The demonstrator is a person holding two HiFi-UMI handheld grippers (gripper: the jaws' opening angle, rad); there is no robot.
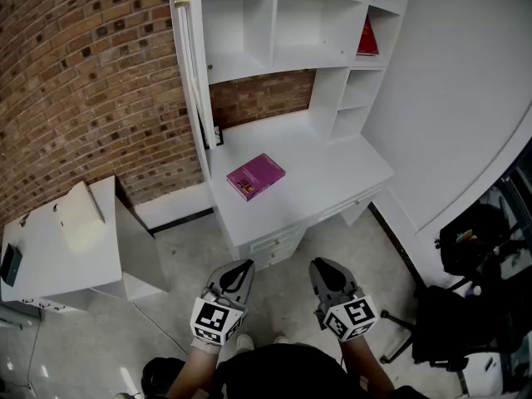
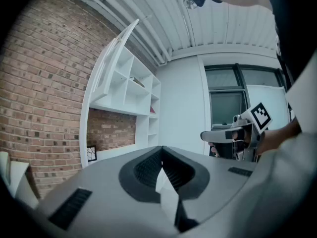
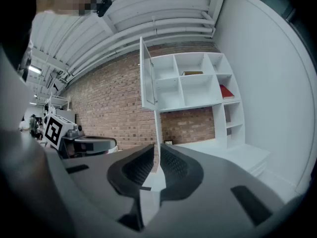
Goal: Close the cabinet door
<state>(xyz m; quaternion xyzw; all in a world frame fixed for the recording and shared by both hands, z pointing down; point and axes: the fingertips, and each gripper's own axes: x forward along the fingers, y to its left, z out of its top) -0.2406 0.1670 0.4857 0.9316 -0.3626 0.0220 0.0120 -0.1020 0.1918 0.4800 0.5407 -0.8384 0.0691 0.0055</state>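
Head view: cabinet door stands swung wide open at the left side of the white shelf unit above the desk, seen nearly edge-on. A pink book lies on the desk. Left gripper and right gripper sit low, side by side over the floor in front of the desk, well apart from the door. Both look closed up and carry nothing.

Left gripper view: pads meet at the tips, nothing between them. The door is up & to the left, far off.

Right gripper view: jaws are all but together, only a thin slit, nothing in it. The door juts out from the unit's left side, free edge toward the camera.

Handling, as a guess: a stiff, flat, painted panel, prob. light, swinging freely on its hinges. No clamp needed, so closed jaws can just push. Best contact is the outer face near the free edge, away from the hinge side, for leverage. The smooth paint may let a tip slide, so press square-on. Ease off near the end, else it slams.
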